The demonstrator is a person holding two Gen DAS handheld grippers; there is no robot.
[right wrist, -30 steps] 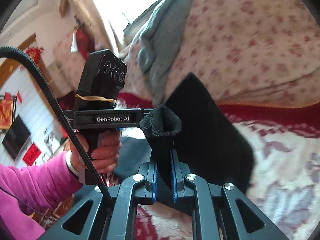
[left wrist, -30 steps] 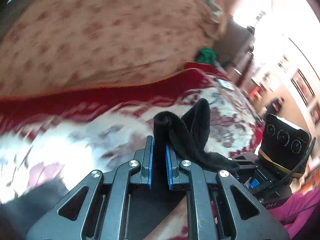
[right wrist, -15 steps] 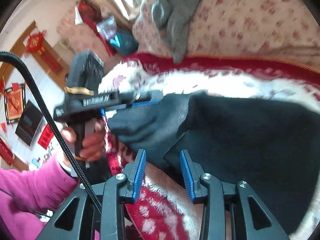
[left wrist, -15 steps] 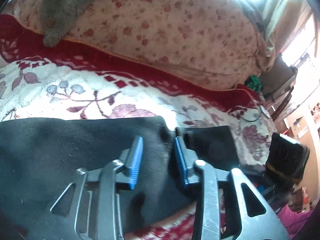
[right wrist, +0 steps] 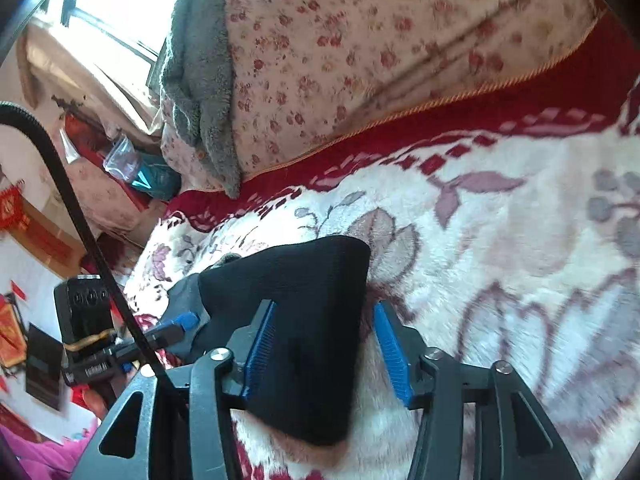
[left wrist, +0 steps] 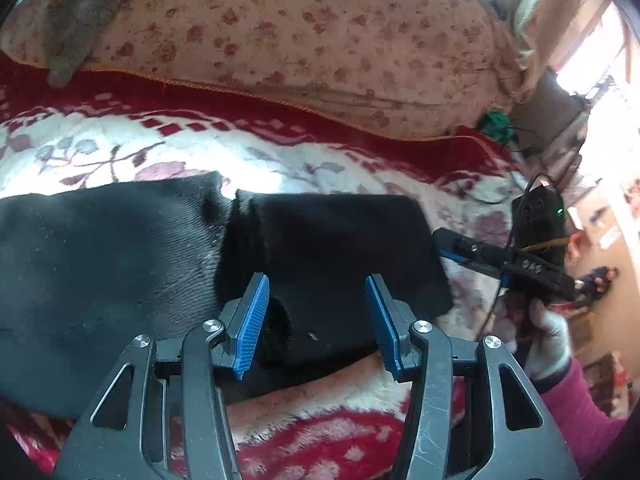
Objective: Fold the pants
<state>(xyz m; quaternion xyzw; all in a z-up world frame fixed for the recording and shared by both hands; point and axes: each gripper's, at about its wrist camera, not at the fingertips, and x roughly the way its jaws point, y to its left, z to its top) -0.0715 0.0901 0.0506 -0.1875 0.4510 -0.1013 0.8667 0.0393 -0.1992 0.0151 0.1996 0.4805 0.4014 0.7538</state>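
Observation:
Black pants (left wrist: 120,260) lie flat on a white and red flowered blanket (left wrist: 280,160), with a folded-over part lying on top at the right. My left gripper (left wrist: 316,292) hovers low over that fold. Its jaws are opening, the cloth lies between them, and neither blue pad presses on it. In the right wrist view a folded corner of the pants (right wrist: 312,280) lies between the opening jaws of my right gripper (right wrist: 326,308). The left pad is against the cloth and the right pad stands clear. Each view shows the other gripper, right (left wrist: 452,246) and left (right wrist: 186,320), beside the pants.
A big flowered quilt bundle (left wrist: 320,40) with a grey fleece (right wrist: 200,80) draped on it rises behind the blanket. A gloved hand (left wrist: 548,332) with a pink sleeve holds the right gripper. A black cable (right wrist: 80,200) runs down the left. Room clutter lies beyond the bed's ends.
Both grippers were shut on raised folds of the black pants. They came down, their jaws parted, and the cloth now lies on the blanket.

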